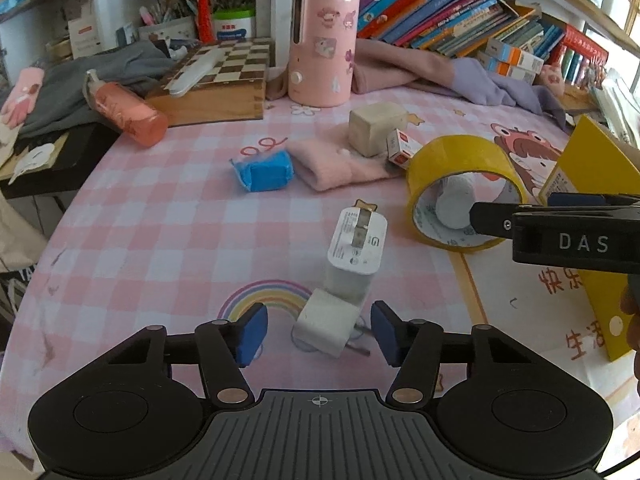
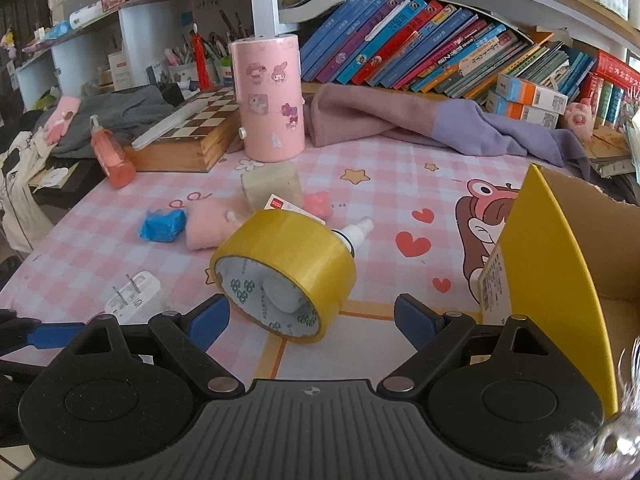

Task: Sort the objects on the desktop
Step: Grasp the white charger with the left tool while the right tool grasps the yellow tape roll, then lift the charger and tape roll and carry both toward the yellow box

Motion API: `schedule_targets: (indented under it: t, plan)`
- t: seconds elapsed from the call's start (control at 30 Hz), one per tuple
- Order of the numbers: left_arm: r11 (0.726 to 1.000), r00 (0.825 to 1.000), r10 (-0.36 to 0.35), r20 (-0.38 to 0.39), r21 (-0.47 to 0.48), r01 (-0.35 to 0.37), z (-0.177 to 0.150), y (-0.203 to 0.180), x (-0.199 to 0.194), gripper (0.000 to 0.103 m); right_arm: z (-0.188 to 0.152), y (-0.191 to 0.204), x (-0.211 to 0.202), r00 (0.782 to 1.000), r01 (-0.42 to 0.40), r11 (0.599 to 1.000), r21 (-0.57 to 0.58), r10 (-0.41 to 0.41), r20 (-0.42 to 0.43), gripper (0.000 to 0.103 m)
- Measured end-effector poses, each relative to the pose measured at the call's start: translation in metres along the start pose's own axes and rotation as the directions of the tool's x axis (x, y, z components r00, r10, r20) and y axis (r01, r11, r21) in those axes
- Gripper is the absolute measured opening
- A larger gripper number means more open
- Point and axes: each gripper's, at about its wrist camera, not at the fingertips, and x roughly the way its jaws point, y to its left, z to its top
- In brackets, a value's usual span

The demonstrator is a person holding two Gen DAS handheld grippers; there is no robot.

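Note:
My left gripper point(image 1: 316, 332) is open, its blue pads on either side of a small white plug adapter point(image 1: 326, 326) that lies against a larger white charger point(image 1: 356, 252). My right gripper point(image 2: 312, 320) is open and empty, just in front of a yellow tape roll point(image 2: 288, 256) standing tilted with a white bottle point(image 2: 356, 232) through its core. The right gripper also shows in the left wrist view point(image 1: 480, 216), beside the tape roll point(image 1: 460, 172). The charger also shows in the right wrist view point(image 2: 134, 296). A yellow cardboard box point(image 2: 560, 280) stands open at the right.
On the pink checked cloth point(image 1: 160, 232) lie a blue wrapped block point(image 1: 264, 172), a pink sock point(image 1: 340, 164), a beige cube point(image 1: 376, 128) and a small red-white box point(image 1: 402, 148). Behind stand a pink canister point(image 1: 324, 44), a chessboard box point(image 1: 224, 80), a pink bottle point(image 1: 124, 112), clothes and books.

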Motion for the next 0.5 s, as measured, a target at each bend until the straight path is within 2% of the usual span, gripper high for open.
schedule_targets:
  t: [0.17,0.33,0.37,0.4,0.43,0.5]
  plan:
    - [1.0,1.0,-0.007,-0.023,0.014,0.008,0.002,-0.003,0.01,0.043,0.006,-0.003,0.013,1.0,0.01,1.0,0.013,-0.009,-0.008,0.089]
    - [1.0,1.0,-0.002,-0.016,0.003,0.002,0.0,-0.003,0.008,0.036,0.011,-0.005,0.026,1.0,0.008,1.0,0.023,-0.008,-0.013,0.086]
    - [1.0,1.0,-0.002,-0.017,-0.004,0.002,-0.001,-0.001,0.007,0.036,0.011,-0.006,0.027,1.0,0.002,1.0,0.024,-0.002,-0.012,0.082]
    - [1.0,1.0,0.0,-0.018,-0.01,0.0,-0.001,-0.001,0.007,0.036,0.012,-0.006,0.027,1.0,-0.002,1.0,0.026,0.003,-0.013,0.07]
    - [1.0,1.0,0.004,-0.019,-0.019,-0.004,-0.001,0.001,0.006,0.036,0.012,-0.007,0.028,1.0,-0.01,1.0,0.029,0.011,-0.017,0.053]
    - [0.999,1.0,0.009,-0.018,-0.039,-0.01,-0.003,0.004,0.002,0.036,0.013,-0.009,0.027,0.999,-0.022,0.999,0.042,0.023,-0.023,0.04]
